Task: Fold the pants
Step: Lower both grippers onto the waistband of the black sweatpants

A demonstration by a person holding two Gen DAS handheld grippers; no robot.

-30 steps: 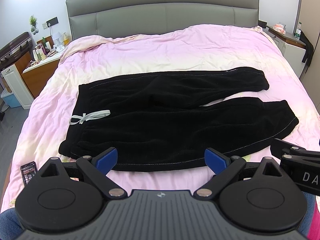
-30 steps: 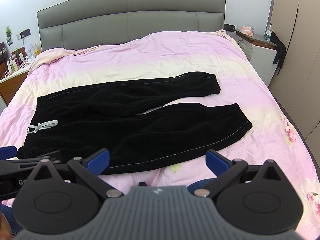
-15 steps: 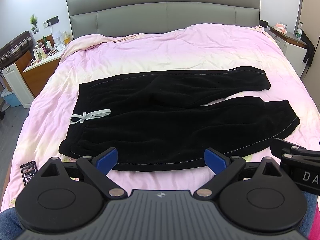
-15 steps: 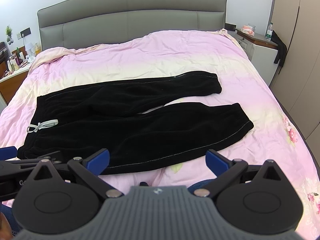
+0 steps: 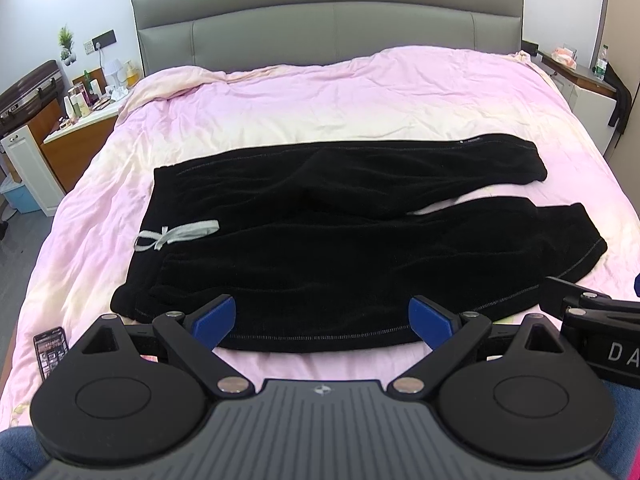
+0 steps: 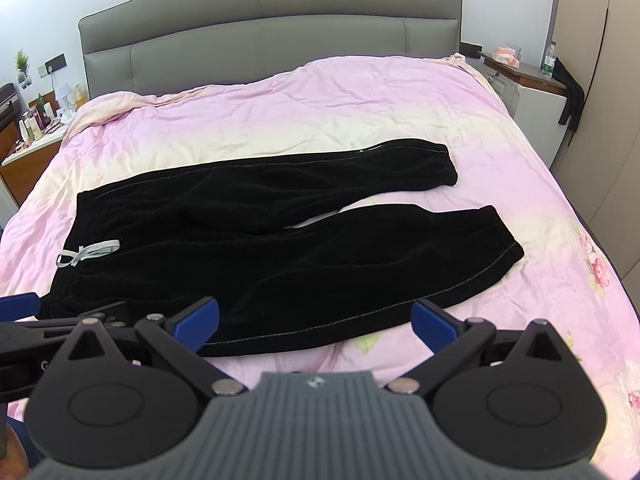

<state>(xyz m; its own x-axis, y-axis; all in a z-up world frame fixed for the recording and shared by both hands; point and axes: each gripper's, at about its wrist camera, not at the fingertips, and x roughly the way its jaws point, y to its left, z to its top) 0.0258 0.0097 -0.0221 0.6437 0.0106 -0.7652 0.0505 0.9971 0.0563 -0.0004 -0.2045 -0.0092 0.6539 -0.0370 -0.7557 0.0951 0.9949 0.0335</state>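
Note:
Black pants (image 5: 340, 240) lie flat across the pink bed, waistband to the left with a grey drawstring (image 5: 176, 234), legs spread apart toward the right. They also show in the right wrist view (image 6: 260, 248). My left gripper (image 5: 323, 317) is open and empty, above the near hem of the pants. My right gripper (image 6: 316, 318) is open and empty, over the near edge of the lower leg. Neither touches the fabric.
The pink duvet (image 5: 340, 96) covers the bed, with a grey headboard (image 5: 328, 20) behind. A phone (image 5: 50, 350) lies at the bed's near left edge. Nightstands stand on the left (image 5: 80, 132) and right (image 6: 528, 92).
Both grippers have edged slightly forward toward the pants. The pants have not moved and both grippers stay open.

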